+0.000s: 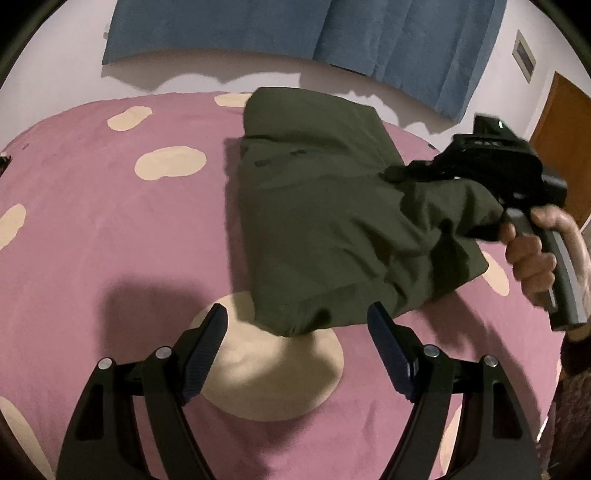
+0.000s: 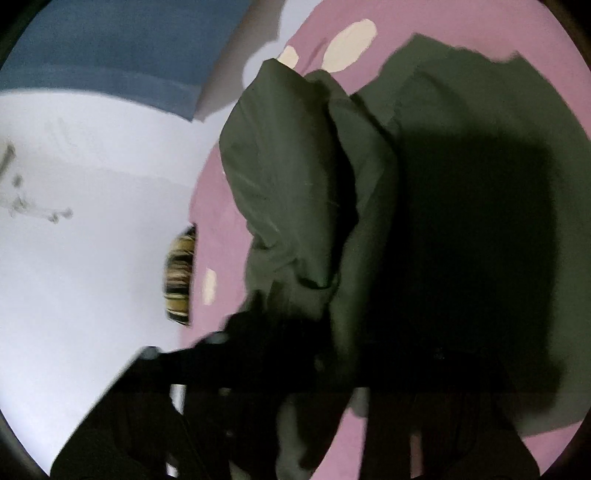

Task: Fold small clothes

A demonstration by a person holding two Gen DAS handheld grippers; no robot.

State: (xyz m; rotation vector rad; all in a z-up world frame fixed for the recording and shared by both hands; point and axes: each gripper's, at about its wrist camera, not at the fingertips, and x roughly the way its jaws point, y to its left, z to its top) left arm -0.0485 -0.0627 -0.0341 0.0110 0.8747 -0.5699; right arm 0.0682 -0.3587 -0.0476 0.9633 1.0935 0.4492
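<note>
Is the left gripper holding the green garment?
No, the left gripper stands open, its fingers either side of the green garment corner without pressing it.

The left wrist view looks forward and down along its own two fingers point(image 1: 221, 347) at the pink bed cover point(image 1: 92, 229), from near and a little above it; the dark green garment point(image 1: 325, 221) lies just beyond the fingertips, with the blue curtain point(image 1: 258, 33) far behind. The right wrist view is rolled on its side and sits very near the garment point(image 2: 295, 177), which fills most of it. Both views share the garment, the bed cover point(image 2: 221, 206) and the curtain point(image 2: 92, 55)
</note>
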